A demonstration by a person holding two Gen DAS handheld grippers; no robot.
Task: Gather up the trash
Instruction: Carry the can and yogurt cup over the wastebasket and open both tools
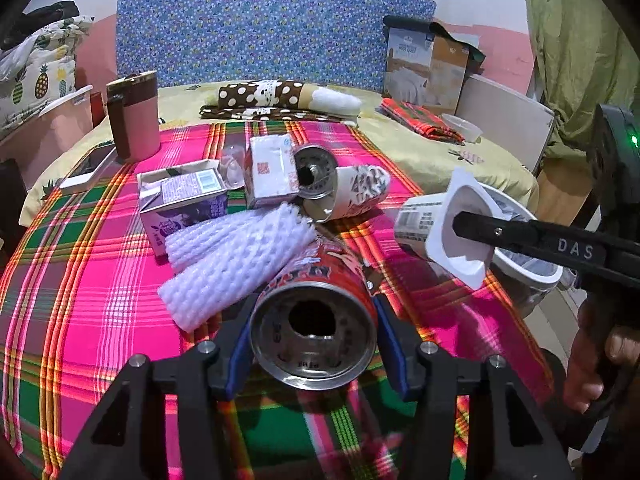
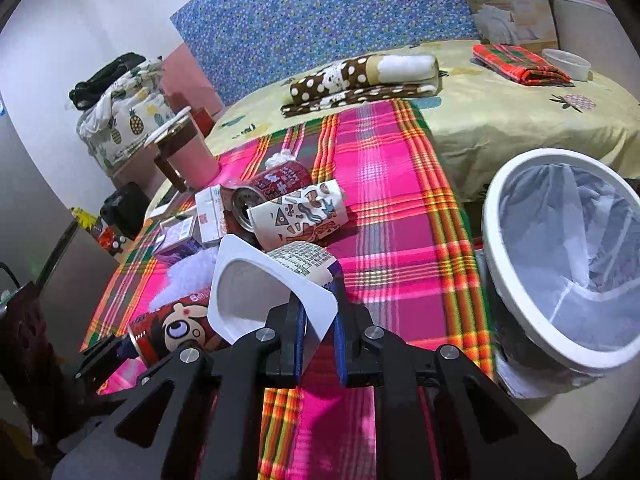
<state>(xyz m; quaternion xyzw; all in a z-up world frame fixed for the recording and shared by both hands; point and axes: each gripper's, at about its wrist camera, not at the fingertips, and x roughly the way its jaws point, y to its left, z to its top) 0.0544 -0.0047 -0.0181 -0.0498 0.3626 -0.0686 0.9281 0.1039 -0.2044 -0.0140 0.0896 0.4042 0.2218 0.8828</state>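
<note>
Cloth: a pink, green and orange plaid cloth [image 1: 100,288] covers the near surface; a pale yellow sheet [image 2: 500,120] lies beyond it, to the far right.
Bin: a white-rimmed bin [image 2: 516,312] with a clear liner stands off the cloth's right edge, its mouth open, with bare plaid between it and the litter.
Far box: a carton [image 1: 424,68] at the far right bears print too small to read.
Foam: two white foam net sleeves [image 1: 236,256] lie left of centre, touching the near can.
Red can: a red can [image 1: 316,320] with a cartoon face lies on its side, open end toward the left wrist camera; its writing is unreadable.
Left gripper: the left gripper [image 1: 314,344] has its blue-padded fingers clamped on the can's sides.
Yogurt cup: a white cup [image 2: 272,300] with a square flange and a printed label, lifted above the cloth, left of the bin.
Right gripper: the right gripper [image 2: 320,340] pinches the cup's rim; its finger reads "DAS".
Pile: a patterned paper cup [image 2: 300,216], a second can [image 2: 268,192] and small cartons [image 1: 184,204] lie farther back.
</note>
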